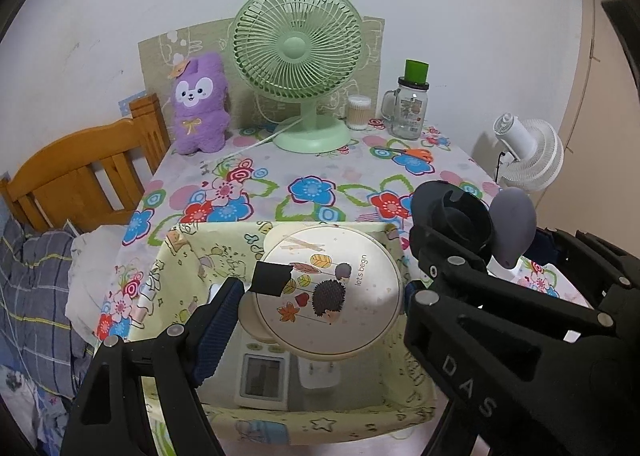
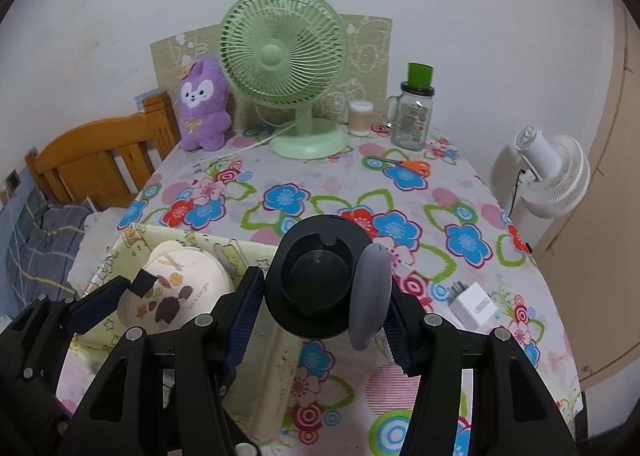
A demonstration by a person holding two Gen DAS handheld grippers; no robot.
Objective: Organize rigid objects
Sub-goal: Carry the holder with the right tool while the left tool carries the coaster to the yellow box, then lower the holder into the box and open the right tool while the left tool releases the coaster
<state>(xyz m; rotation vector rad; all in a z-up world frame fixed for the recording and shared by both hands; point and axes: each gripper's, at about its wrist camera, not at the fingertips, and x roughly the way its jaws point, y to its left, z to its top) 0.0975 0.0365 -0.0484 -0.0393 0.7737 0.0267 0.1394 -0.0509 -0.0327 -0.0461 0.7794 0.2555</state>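
My right gripper (image 2: 320, 316) is shut on a black cup-shaped holder (image 2: 316, 280) with a grey oval piece (image 2: 370, 296) on its right side, held above the table beside the box. It shows too in the left wrist view (image 1: 452, 223). My left gripper (image 1: 320, 308) is open over a yellow fabric storage box (image 1: 180, 256). Inside the box a round cream tin with a hedgehog picture (image 1: 332, 288) leans, with a white remote with a screen (image 1: 262, 376) and a white plug (image 1: 320, 372) under it. A white charger (image 2: 474, 306) lies on the tablecloth to the right.
On the flowered table stand a green desk fan (image 1: 298, 55), a purple plush toy (image 1: 198, 103), a cotton swab jar (image 1: 358, 111) and a glass jar with a green cap (image 1: 410, 103). Orange scissors (image 1: 412, 153) lie nearby. A wooden bed frame (image 1: 80, 171) is left, a white fan (image 1: 528, 151) right.
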